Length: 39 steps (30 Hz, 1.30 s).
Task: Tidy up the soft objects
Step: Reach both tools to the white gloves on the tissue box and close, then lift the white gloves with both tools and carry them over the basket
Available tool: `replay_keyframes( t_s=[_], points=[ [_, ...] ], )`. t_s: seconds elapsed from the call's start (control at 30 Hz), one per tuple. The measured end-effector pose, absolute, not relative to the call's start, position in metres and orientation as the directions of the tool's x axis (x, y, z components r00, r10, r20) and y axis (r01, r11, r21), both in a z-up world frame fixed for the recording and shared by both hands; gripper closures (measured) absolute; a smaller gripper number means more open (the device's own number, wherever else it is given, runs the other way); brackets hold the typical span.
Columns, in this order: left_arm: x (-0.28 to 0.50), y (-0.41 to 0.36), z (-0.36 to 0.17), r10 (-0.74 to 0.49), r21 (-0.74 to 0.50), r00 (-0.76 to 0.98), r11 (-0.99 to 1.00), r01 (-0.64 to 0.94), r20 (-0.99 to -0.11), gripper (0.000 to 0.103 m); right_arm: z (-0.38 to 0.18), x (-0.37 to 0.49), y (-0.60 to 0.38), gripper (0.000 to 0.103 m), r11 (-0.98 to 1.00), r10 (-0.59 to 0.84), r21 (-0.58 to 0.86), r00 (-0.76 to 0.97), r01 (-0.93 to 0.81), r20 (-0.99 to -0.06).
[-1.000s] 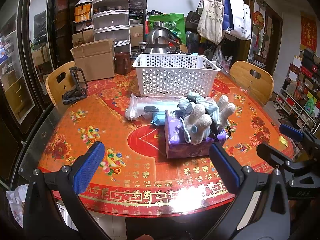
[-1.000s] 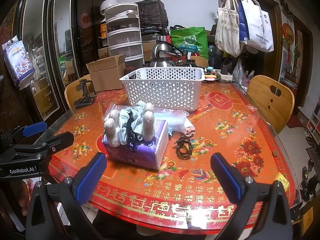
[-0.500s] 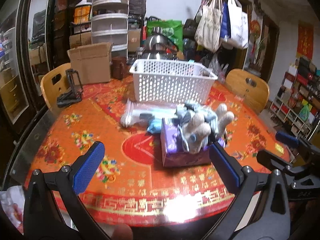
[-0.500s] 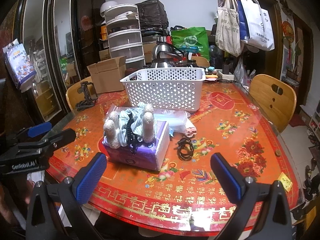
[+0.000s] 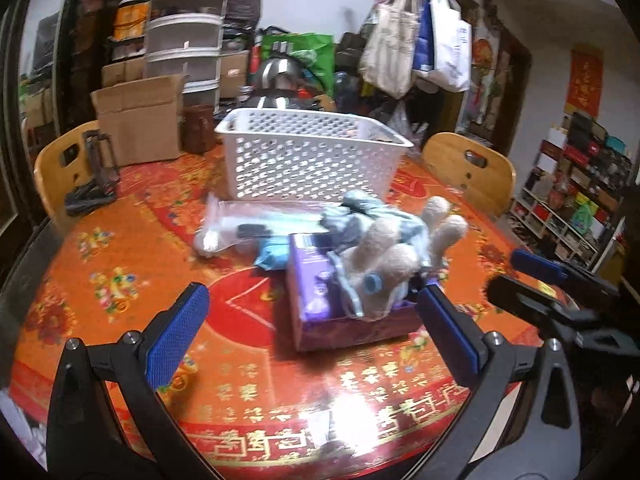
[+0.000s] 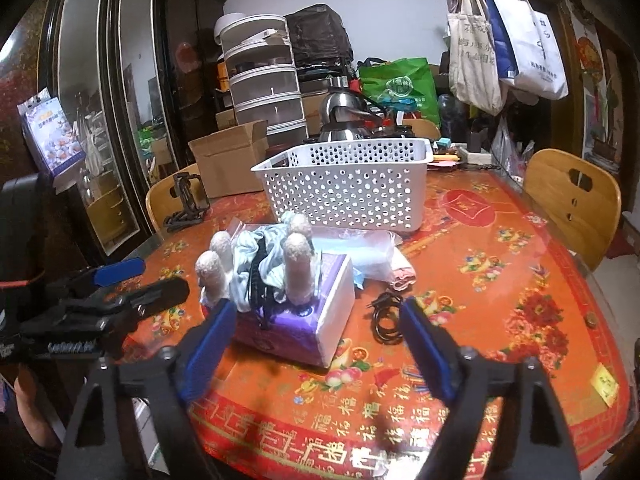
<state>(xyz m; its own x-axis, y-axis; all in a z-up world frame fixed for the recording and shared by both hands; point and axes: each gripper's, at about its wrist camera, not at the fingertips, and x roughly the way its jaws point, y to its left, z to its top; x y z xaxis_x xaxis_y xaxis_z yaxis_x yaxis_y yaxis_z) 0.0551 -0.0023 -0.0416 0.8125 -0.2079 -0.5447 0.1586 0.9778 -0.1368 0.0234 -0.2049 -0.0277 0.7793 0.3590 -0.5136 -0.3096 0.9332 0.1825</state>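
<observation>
A purple tissue box (image 5: 316, 284) (image 6: 320, 320) sits mid-table with a beige knitted glove (image 5: 400, 252) (image 6: 298, 268) and pale blue cloth (image 5: 360, 216) (image 6: 256, 252) piled on top. Behind it lie clear plastic bags with blue soft items (image 5: 240, 232) (image 6: 360, 248) and a white perforated basket (image 5: 312, 156) (image 6: 348, 188). My left gripper (image 5: 320, 332) is open and empty, just in front of the box. My right gripper (image 6: 316, 344) is open and empty, with the box's near edge between its fingers. Each gripper shows in the other's view.
A black cable coil (image 6: 386, 314) lies right of the box. A black phone stand (image 5: 94, 176) sits at the table's left. Wooden chairs (image 6: 572, 204) (image 5: 472, 168) ring the round red table (image 6: 500, 280). A cardboard box (image 5: 140, 120), kettle (image 6: 348, 116) and drawers stand behind.
Both grippers have moved forward toward the tissue box, which now looms larger. The right gripper's fingers have narrowed somewhat. Nothing on the table has moved.
</observation>
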Motion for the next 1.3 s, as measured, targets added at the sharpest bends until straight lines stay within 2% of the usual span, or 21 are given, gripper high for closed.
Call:
replay_keyframes(
  t_s=[0.13, 0.27, 0.3, 0.53, 0.6, 0.73, 0.83, 0.97, 1.07, 1.13, 1.3],
  points=[
    [0.055, -0.017, -0.043, -0.214, -0.098, 0.825, 0.977, 0.191, -0.523, 0.001, -0.028, 0.029, -0.205, 0.032, 0.928, 0.373, 0.189, 0.775, -0.322, -0.511],
    [0.054, -0.026, -0.044, -0.211, -0.079, 0.833, 0.977, 0.199, -0.512, 0.014, -0.029, 0.036, -0.203, 0.038, 0.923, 0.383, 0.187, 0.777, -0.335, -0.5],
    [0.056, -0.027, -0.044, -0.211, -0.078, 0.833, 0.977, 0.199, -0.511, 0.019, -0.028, 0.038, -0.202, 0.038, 0.922, 0.386, 0.186, 0.776, -0.339, -0.499],
    [0.065, -0.029, -0.05, -0.2, -0.073, 0.828, 0.979, 0.19, -0.525, 0.036, -0.031, 0.048, -0.197, 0.041, 0.918, 0.395, 0.17, 0.777, -0.36, -0.491],
    [0.066, -0.031, -0.051, -0.201, -0.064, 0.83, 0.978, 0.197, -0.521, 0.042, -0.031, 0.05, -0.195, 0.047, 0.915, 0.402, 0.168, 0.776, -0.368, -0.487],
    [0.066, -0.034, -0.051, -0.204, -0.044, 0.835, 0.976, 0.212, -0.511, 0.049, -0.032, 0.056, -0.19, 0.052, 0.911, 0.41, 0.165, 0.775, -0.379, -0.48],
    [0.066, -0.036, -0.051, -0.219, -0.047, 0.835, 0.973, 0.227, -0.505, 0.059, -0.035, 0.062, -0.186, 0.056, 0.909, 0.411, 0.161, 0.77, -0.383, -0.488],
    [0.066, -0.036, -0.05, -0.242, -0.06, 0.831, 0.968, 0.246, -0.5, 0.076, -0.036, 0.066, -0.184, 0.072, 0.911, 0.408, 0.16, 0.769, -0.381, -0.492],
    [0.067, -0.034, -0.05, -0.256, -0.071, 0.83, 0.964, 0.256, -0.495, 0.084, -0.037, 0.066, -0.183, 0.082, 0.909, 0.411, 0.16, 0.768, -0.384, -0.491],
    [0.068, -0.034, -0.05, -0.262, -0.068, 0.829, 0.962, 0.264, -0.494, 0.085, -0.036, 0.067, -0.182, 0.089, 0.91, 0.41, 0.158, 0.769, -0.384, -0.491],
    [0.067, -0.033, -0.048, -0.264, -0.063, 0.832, 0.961, 0.268, -0.489, 0.087, -0.035, 0.066, -0.183, 0.092, 0.907, 0.418, 0.169, 0.771, -0.386, -0.481]
  ],
)
